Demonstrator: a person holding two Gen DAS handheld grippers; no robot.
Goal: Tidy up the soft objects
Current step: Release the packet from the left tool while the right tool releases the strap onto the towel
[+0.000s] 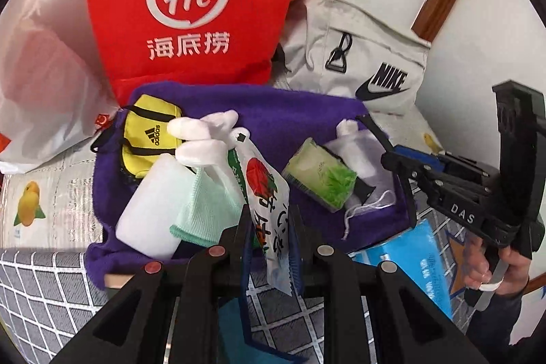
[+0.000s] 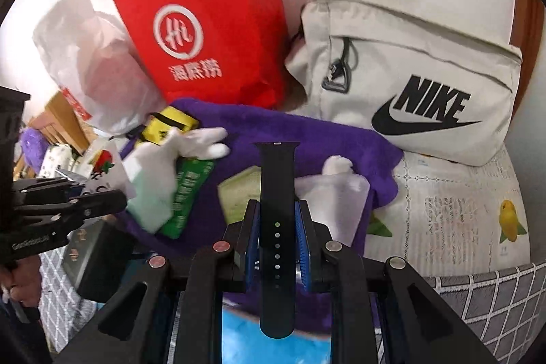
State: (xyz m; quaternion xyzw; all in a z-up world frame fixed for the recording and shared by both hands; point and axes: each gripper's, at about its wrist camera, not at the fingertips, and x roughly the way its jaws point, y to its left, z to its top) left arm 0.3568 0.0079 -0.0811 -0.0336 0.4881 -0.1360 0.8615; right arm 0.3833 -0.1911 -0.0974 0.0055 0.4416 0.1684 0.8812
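Glossy flat snack pouch [image 1: 269, 193] clamped in left gripper [image 1: 271, 227] — right gripper [image 2: 277, 220] pinches rubbery perforated watch strap [image 2: 277, 193].

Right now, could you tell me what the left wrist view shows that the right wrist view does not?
Only the left wrist view shows the left gripper shut on the strawberry-printed packet. Only the right wrist view shows the right gripper shut on the black watch strap. Both share the purple towel, red bag and white Nike bag.
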